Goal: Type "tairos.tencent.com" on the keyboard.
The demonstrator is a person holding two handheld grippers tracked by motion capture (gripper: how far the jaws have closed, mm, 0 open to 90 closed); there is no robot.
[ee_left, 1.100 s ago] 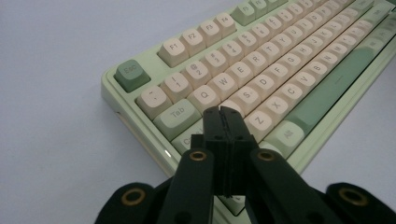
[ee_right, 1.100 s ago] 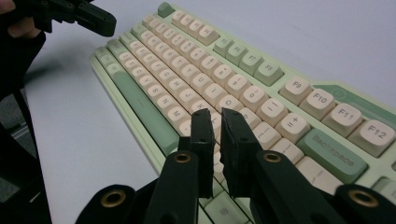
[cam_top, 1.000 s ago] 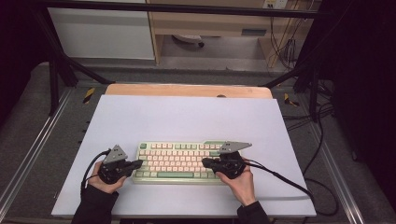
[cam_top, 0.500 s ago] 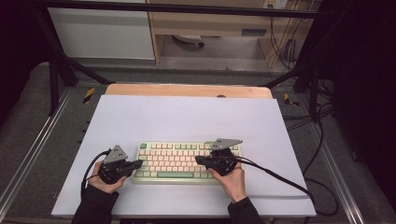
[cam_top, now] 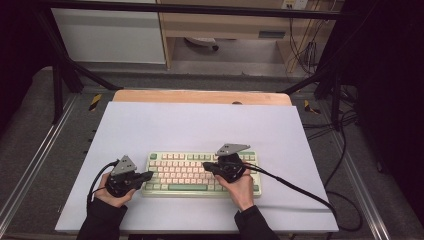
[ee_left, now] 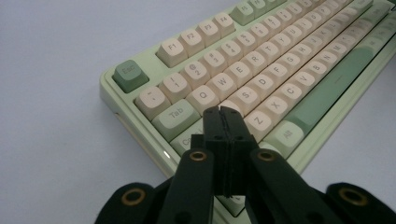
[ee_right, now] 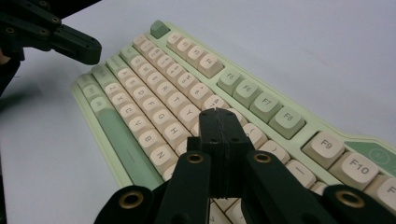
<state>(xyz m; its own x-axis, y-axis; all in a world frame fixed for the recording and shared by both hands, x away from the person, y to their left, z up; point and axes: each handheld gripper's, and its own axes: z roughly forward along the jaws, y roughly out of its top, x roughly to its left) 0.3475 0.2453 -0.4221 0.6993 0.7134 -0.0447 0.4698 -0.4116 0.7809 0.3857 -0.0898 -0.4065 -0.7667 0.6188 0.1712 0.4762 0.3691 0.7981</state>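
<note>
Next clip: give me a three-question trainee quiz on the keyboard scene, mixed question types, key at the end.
1. True or false: both claws have their jaws shut with nothing between them.
2. Which claw is over the middle of the keyboard: A) left claw B) right claw?
3. In the left gripper view, what colour is the Esc key?

Key: 1. True. 2. B; the left claw sits at the keyboard's left end. 3. Darker green than the case.
</note>
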